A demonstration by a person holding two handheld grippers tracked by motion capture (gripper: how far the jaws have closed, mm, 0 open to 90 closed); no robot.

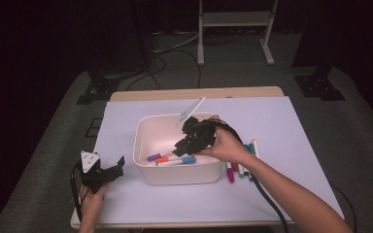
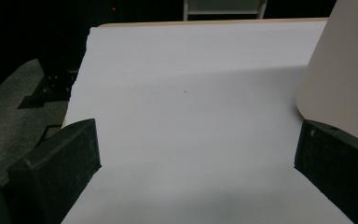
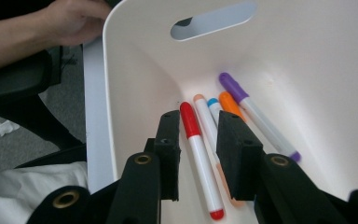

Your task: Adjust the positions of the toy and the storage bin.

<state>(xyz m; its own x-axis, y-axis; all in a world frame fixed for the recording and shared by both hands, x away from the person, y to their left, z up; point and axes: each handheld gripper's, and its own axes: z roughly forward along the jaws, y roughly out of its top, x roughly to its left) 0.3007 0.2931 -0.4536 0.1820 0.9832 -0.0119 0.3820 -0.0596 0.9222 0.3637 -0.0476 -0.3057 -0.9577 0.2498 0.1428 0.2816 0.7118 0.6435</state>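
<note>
Between my right tongs (image 3: 198, 154), jaws a little apart and gripping nothing, a red marker (image 3: 200, 161) lies low-centre on the bin (image 3: 307, 56) floor. It looks light, stiff and slick; I'd pinch mid-barrel. More markers (image 1: 240, 167) wait right of the bin. Left tongs (image 2: 196, 158) hang wide apart, lower left.

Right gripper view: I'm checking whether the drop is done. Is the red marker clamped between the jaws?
No, the red marker lies on the bin floor, and the right gripper stands open above it.
</note>
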